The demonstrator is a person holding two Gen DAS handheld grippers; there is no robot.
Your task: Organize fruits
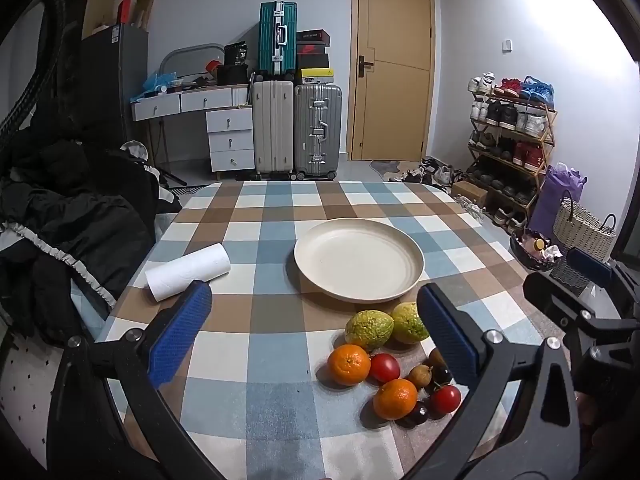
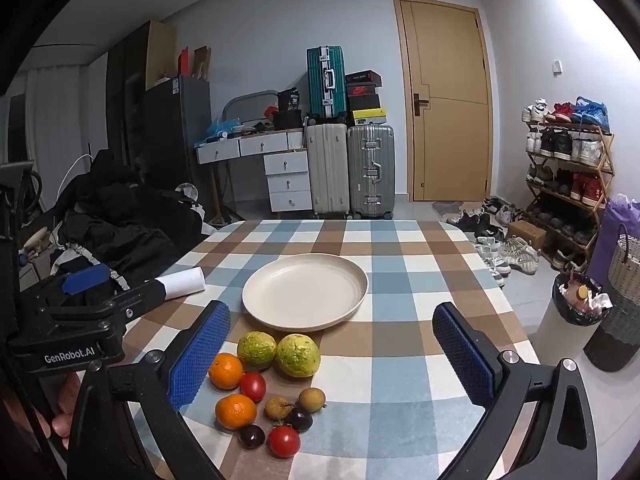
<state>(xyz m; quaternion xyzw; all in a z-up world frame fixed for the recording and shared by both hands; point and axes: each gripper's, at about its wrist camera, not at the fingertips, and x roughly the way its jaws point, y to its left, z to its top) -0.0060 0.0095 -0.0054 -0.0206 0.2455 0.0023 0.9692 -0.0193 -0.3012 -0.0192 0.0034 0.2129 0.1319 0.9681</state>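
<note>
Checkered tablecloth [image 2: 400, 280], cream plate [image 2: 260, 312], suitcases [image 2: 370, 168] by door [image 2: 448, 100]

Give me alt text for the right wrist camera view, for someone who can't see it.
An open right gripper hovers over a checked tablecloth, with a cluster of fruit between its blue pads: two green-yellow fruits, two oranges, two tomatoes and smaller brown and dark ones. An empty cream plate sits just beyond.

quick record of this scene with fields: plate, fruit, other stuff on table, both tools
plate: cream plate, empty, mid-table
fruit: two green-yellow fruits, two oranges, two tomatoes, small brown and dark fruits, clustered on the checked tablecloth in front of the plate
other: paper roll lying on its side, left of plate
left tool: open, holding nothing
right tool: open, holding nothing
</note>
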